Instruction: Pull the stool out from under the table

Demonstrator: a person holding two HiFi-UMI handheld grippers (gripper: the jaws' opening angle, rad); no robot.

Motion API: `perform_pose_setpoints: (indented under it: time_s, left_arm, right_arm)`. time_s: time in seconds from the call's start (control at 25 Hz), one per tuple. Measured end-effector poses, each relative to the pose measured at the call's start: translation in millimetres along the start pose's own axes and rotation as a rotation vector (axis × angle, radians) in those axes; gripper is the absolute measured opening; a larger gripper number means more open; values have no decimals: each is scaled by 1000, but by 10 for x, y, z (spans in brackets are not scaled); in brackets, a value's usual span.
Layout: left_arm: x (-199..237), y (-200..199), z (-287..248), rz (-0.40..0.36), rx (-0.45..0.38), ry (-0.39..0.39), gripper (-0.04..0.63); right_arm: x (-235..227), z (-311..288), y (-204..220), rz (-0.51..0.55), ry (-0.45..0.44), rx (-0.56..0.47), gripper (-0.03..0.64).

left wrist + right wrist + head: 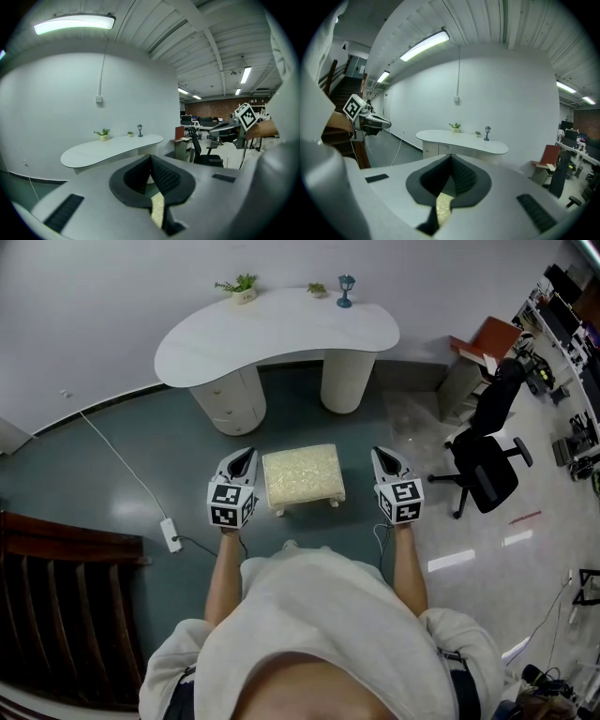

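Both my jaws are fully closed with nothing in them. The left gripper [245,455] sits just beside the stool's [303,477] left edge and the right gripper [382,455] just off its right edge, so the stool's right between them. I can't tell if either one actually touches it. The stool is a low, squarish thing with a cream, nubbly cushion and short, curvy pale legs. It stands on the glossy dark teal floor [122,460] out in front of the table [272,329], not under it, with a strip of floor between. The table, beyond the stool, has a smooth white kidney-shaped top on two round ribbed pedestals, with two small potted plants [243,287] and a little blue lamp figure [346,290] along its back edge. Right of the stool there's a black office chair [486,454] on lighter shiny flooring. Left of the stool a white power strip [172,534] lies on the floor with its cable [112,454] running off toward the wall, and further left there's dark wooden stairs [66,606].
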State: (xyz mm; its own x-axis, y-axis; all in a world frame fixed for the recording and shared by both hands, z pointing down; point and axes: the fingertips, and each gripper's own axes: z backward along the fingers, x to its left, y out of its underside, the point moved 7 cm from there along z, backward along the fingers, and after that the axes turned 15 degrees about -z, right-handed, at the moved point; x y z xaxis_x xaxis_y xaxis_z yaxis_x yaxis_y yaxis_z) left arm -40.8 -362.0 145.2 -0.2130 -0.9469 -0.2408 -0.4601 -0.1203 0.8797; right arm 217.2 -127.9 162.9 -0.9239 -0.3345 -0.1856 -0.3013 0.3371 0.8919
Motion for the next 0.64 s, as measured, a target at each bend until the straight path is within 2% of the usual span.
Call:
perform_pose_setpoints:
  time_s: [0.64]
  left_arm:
    - [-76, 46, -49, 7, 1, 10, 11]
  right_arm:
    - [-34, 11, 87, -6, 3, 10, -3]
